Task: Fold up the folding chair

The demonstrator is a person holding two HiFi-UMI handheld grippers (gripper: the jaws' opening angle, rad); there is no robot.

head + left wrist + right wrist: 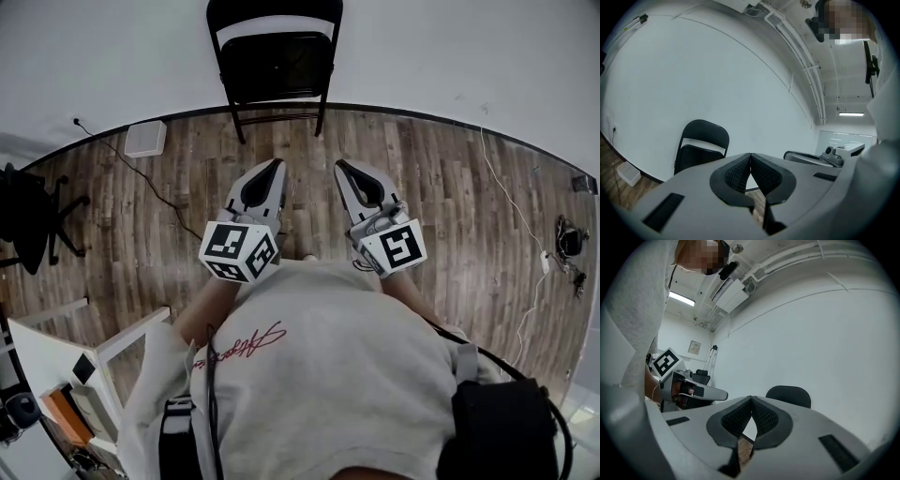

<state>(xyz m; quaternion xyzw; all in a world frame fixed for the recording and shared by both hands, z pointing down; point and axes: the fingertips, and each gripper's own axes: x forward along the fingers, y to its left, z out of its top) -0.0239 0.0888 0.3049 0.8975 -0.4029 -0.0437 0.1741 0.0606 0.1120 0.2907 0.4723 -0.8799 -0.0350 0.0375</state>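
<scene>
Folding chair [275,64], one; left claw [276,166], right claw [342,167]

— Where is the folding chair [275,56] being seen?
— By the wall [450,47], straight ahead of both grippers and well apart from them.
— And beside it?
— The left gripper [277,166] is being held just beside the right gripper [341,167]. A box [145,139] is being seen on the floor [441,187], left of the chair, with an office chair [26,217] farther left.

Red script on the shirt [239,342] cannot be made out; the wall sign [694,347] is too small to read.
</scene>
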